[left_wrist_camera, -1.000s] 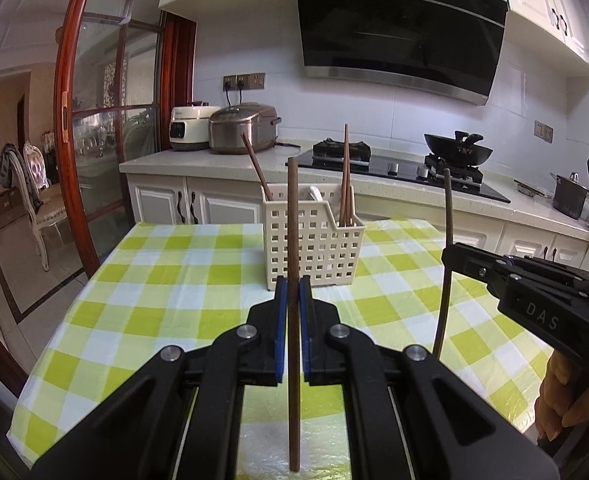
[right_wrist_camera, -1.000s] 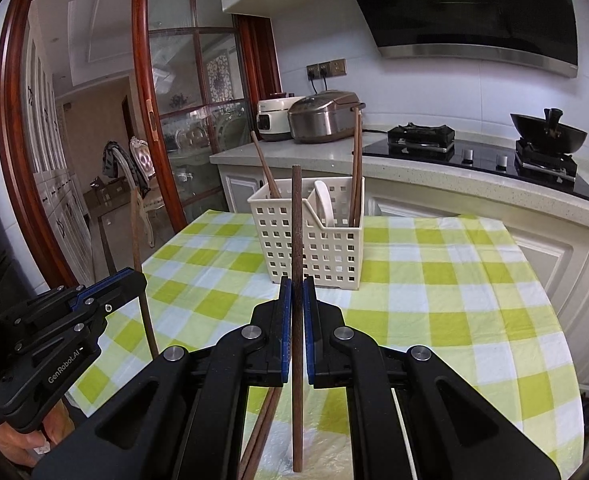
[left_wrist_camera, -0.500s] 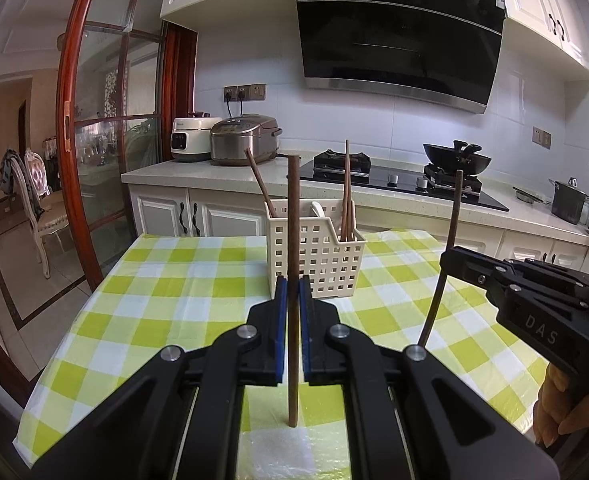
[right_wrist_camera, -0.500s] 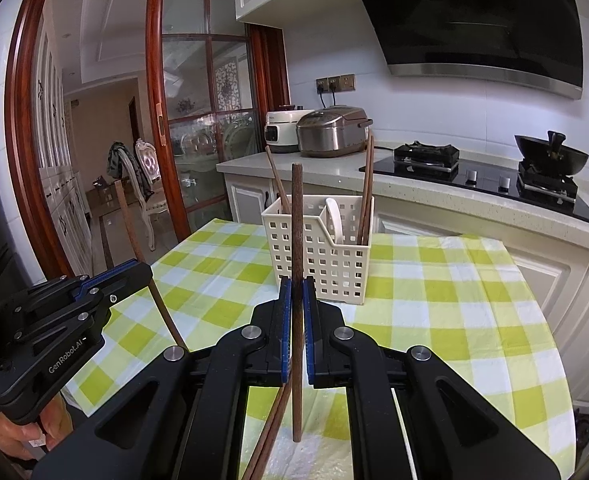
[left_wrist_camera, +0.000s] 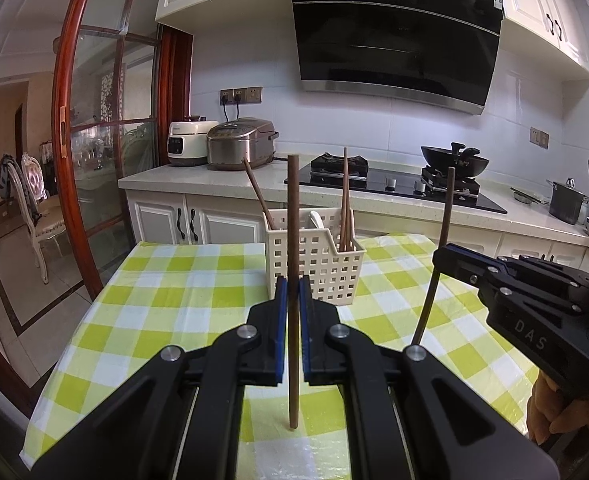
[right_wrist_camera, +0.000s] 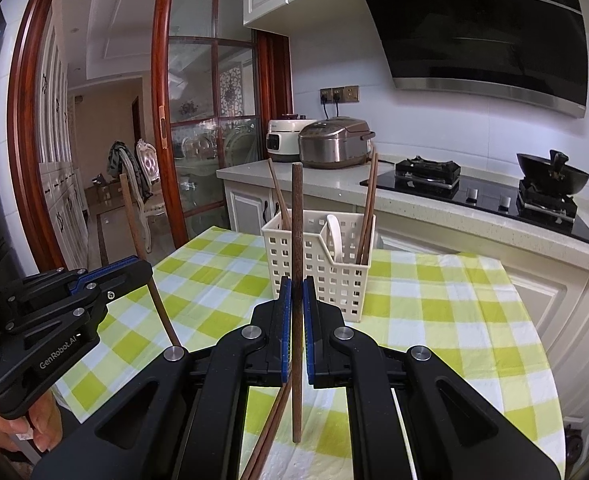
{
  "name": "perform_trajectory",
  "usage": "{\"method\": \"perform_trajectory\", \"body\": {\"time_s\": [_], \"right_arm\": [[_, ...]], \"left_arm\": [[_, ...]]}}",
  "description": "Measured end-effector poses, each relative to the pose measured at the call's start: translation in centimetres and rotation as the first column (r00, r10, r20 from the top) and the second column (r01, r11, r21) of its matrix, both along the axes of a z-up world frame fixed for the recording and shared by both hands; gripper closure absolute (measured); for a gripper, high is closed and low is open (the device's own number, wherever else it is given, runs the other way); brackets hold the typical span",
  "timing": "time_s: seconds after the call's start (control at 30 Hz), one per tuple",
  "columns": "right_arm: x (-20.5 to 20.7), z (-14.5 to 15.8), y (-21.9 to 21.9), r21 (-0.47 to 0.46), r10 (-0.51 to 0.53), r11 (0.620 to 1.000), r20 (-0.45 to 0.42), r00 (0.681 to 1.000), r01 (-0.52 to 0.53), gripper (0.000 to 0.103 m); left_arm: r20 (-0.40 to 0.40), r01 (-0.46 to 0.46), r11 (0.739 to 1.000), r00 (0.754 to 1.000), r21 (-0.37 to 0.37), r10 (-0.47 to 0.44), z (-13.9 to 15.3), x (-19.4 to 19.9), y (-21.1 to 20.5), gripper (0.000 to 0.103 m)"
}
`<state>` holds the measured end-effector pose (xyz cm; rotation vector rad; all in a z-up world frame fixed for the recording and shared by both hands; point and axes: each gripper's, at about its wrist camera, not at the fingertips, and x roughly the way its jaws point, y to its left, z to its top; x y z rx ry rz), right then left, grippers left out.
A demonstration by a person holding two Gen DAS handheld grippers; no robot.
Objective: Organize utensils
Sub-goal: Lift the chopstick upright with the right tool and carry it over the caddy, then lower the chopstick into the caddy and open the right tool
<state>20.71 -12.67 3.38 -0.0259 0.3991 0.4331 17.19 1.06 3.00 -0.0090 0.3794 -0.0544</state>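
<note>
Left wrist view: a brown chopstick (left_wrist_camera: 293, 280) stands upright, clamped between the blue pads of the left gripper (left_wrist_camera: 293, 300), whose fingers are closed on it above the checked worktop (left_wrist_camera: 166, 304). Right wrist view: the right gripper (right_wrist_camera: 297, 308) has its fingers shut on a second chopstick (right_wrist_camera: 297, 264), also upright, its lower end clear of the cloth. Two more chopsticks (right_wrist_camera: 272, 428) lie slanted on the worktop beneath it. Beyond both stands the white basket (left_wrist_camera: 326, 260), already holding chopsticks and a white spoon (right_wrist_camera: 334, 234).
</note>
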Motion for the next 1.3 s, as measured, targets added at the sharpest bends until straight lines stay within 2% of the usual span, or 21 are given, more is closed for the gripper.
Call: {"method": "perform_trajectory", "body": {"time_s": [0.4,0.57,0.67,1.1,1.3], "right_arm": [[2.5,2.0,0.2,-0.010,-0.006,1.000,0.051,0.999,0.006,0.097],[4.3,3.5,0.0,-0.010,-0.008,1.000,0.085,0.996,0.009,0.097],[5.8,4.5,-0.1,-0.007,-0.013,1.000,0.100,0.995,0.014,0.097],[13.2,8.5,-0.1,0.020,-0.048,0.999,0.140,0.989,0.046,0.097],[16.7,8.6,0.6,0.037,-0.060,0.998,0.133,0.989,0.056,0.097]], "left_arm": [[0.022,0.017,1.000,1.000,0.000,-0.017,2.1,1.5,0.7,0.097],[0.023,0.048,0.998,0.999,-0.026,-0.048,3.9,3.2,1.2,0.097],[0.036,0.054,0.998,0.998,-0.017,-0.054,5.2,4.4,1.2,0.097],[0.120,0.066,0.998,0.991,-0.001,-0.065,11.9,11.1,1.0,0.097],[0.142,0.047,0.999,0.989,-0.007,-0.046,13.6,15.6,1.2,0.097]]}}
